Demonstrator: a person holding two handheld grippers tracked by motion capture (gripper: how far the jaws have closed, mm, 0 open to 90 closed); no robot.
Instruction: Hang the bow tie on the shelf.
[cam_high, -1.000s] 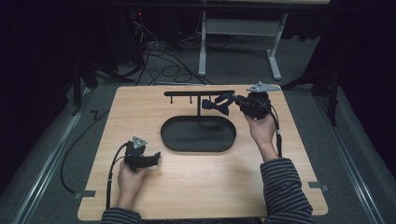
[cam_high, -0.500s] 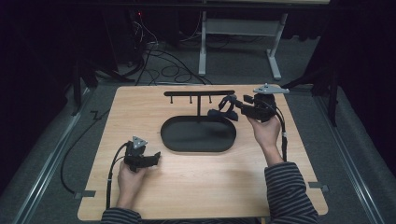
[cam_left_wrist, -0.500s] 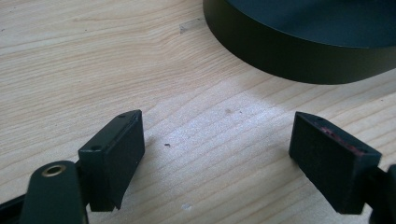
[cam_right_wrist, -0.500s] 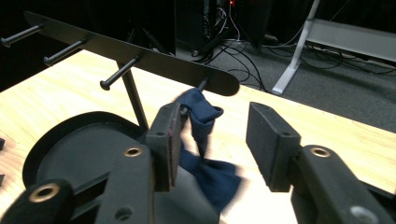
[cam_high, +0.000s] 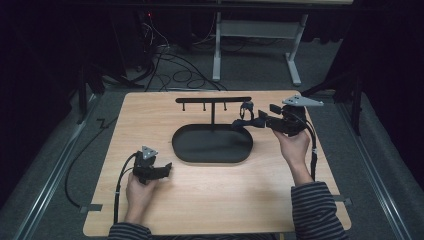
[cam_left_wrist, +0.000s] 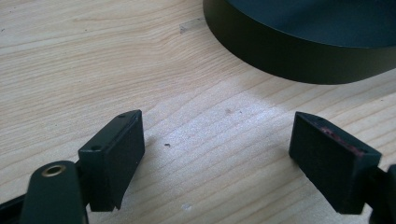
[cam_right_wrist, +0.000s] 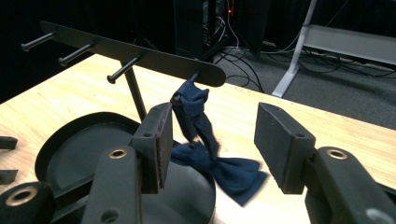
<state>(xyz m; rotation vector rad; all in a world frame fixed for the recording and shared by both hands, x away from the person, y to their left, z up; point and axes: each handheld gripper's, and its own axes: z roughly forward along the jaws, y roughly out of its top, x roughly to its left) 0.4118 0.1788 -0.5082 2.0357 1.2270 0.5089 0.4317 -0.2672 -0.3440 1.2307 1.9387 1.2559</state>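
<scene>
The right gripper (cam_right_wrist: 212, 149) has just been opening its jaws; they stand wide and released, with the navy bow tie (cam_right_wrist: 212, 158) between and just beyond them, touched by neither pad. The bow tie hangs by its strap from the end peg of the black rack (cam_right_wrist: 140, 53), its bow drooping over the rim of the oval tray (cam_right_wrist: 60, 154) below. It looks light, soft and floppy, likely to swing or slip off the peg; the knot or the strap near the peg seems the surest place to take it. The rack's post and remaining pegs stand to the gripper's left. Well away on the desk (cam_high: 210, 195), the left gripper (cam_left_wrist: 217, 149) rests released, its jaws empty, near the tray wall.
</scene>
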